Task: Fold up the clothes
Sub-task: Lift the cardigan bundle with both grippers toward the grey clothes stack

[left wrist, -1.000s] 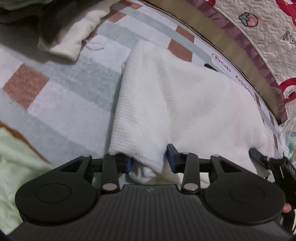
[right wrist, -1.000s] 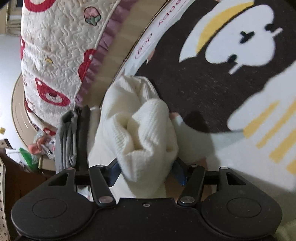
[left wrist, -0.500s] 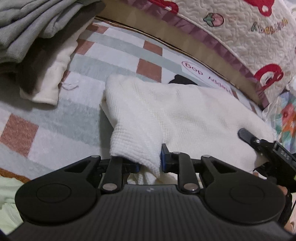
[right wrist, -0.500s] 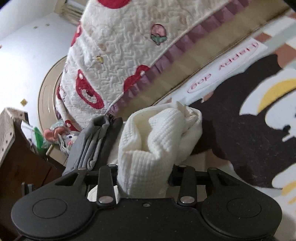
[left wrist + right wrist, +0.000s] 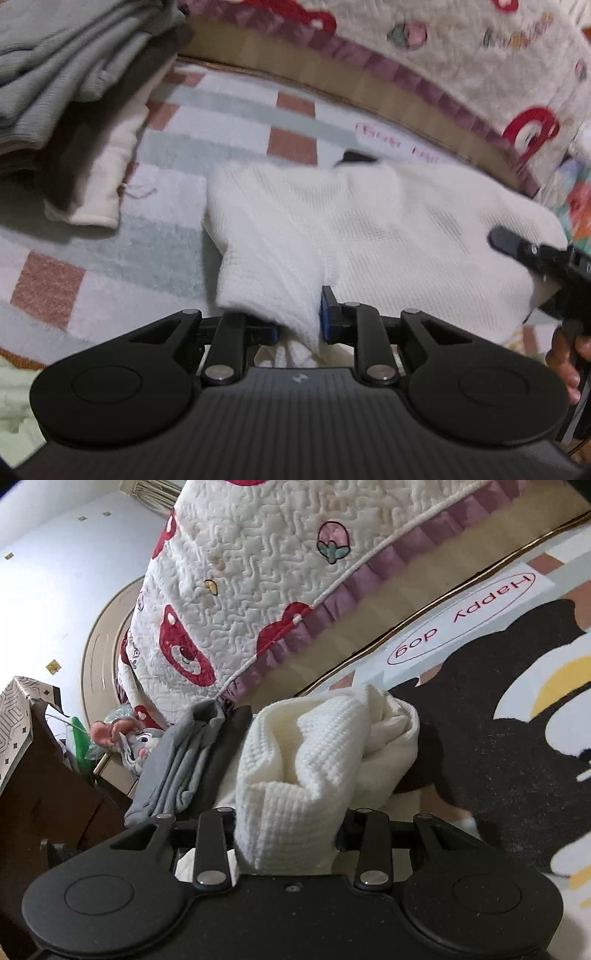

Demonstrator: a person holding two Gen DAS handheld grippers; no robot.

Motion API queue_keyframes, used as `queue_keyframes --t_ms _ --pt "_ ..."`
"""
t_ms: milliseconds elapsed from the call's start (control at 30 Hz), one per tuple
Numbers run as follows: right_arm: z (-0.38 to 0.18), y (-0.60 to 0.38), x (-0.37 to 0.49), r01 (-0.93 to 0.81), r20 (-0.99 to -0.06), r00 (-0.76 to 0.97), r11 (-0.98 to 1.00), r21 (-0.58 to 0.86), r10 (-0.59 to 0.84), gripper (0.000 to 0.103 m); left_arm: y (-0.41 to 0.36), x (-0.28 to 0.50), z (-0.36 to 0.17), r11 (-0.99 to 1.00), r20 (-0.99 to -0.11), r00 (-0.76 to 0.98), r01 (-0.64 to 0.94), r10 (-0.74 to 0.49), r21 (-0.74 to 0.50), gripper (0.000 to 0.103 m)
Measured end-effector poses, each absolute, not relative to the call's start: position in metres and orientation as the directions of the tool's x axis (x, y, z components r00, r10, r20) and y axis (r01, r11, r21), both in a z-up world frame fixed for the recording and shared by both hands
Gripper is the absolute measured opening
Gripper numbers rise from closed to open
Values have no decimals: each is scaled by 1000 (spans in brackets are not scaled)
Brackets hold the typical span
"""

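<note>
A white waffle-knit garment [image 5: 373,229] lies folded on the patterned rug, its near edge lifted. My left gripper [image 5: 299,325] is shut on the garment's near left corner, the cloth pinched between the blue pads. In the right wrist view my right gripper [image 5: 286,834] is shut on a thick bunched fold of the same white garment [image 5: 314,760], which rises in front of the camera. The right gripper's black finger [image 5: 517,245] shows at the right edge of the left wrist view, against the garment's right end.
A stack of folded grey and cream clothes [image 5: 74,92] lies at the left on the rug; the same stack of folded clothes [image 5: 184,764] is beside the garment in the right wrist view. A quilted bedspread [image 5: 277,572] hangs behind. A dark wooden cabinet [image 5: 44,805] stands at left.
Both grippers closed on the white garment and rose, lifting its near edge off the rug. Both views tilted up, bringing the bed and the clothes stack more into view.
</note>
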State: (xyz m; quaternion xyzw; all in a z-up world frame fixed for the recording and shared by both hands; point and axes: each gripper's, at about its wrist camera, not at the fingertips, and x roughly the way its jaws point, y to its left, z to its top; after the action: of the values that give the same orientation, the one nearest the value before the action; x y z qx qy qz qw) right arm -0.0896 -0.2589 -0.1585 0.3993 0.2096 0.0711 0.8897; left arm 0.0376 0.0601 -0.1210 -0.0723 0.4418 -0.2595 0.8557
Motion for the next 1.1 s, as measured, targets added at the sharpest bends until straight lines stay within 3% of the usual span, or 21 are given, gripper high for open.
queue_keyframes --t_ms 100,267,467,700,933,1100 --pt "-128 -244 -100 11 -315 903 719 695 291 43 70 26 -106 840 -693 486 399 -533 -366 19" --pt "-82 -213 -97 -27 -312 901 757 653 301 42 84 18 -64 843 -685 530 481 -499 -241 19" --pt "-25 -180 -62 -98 -256 906 756 647 337 42 126 46 15 846 -639 595 503 -486 -176 19" --pt "37 -122 -13 -215 -160 906 752 623 391 42 186 82 91 896 -579 701 423 -416 -133 19" --pt "88 -61 66 -308 -129 878 749 586 461 42 241 137 139 940 -517 793 334 -321 -71 19" --pt "88 -23 124 -397 25 876 692 603 481 42 262 180 153 954 -409 888 277 -209 113 19"
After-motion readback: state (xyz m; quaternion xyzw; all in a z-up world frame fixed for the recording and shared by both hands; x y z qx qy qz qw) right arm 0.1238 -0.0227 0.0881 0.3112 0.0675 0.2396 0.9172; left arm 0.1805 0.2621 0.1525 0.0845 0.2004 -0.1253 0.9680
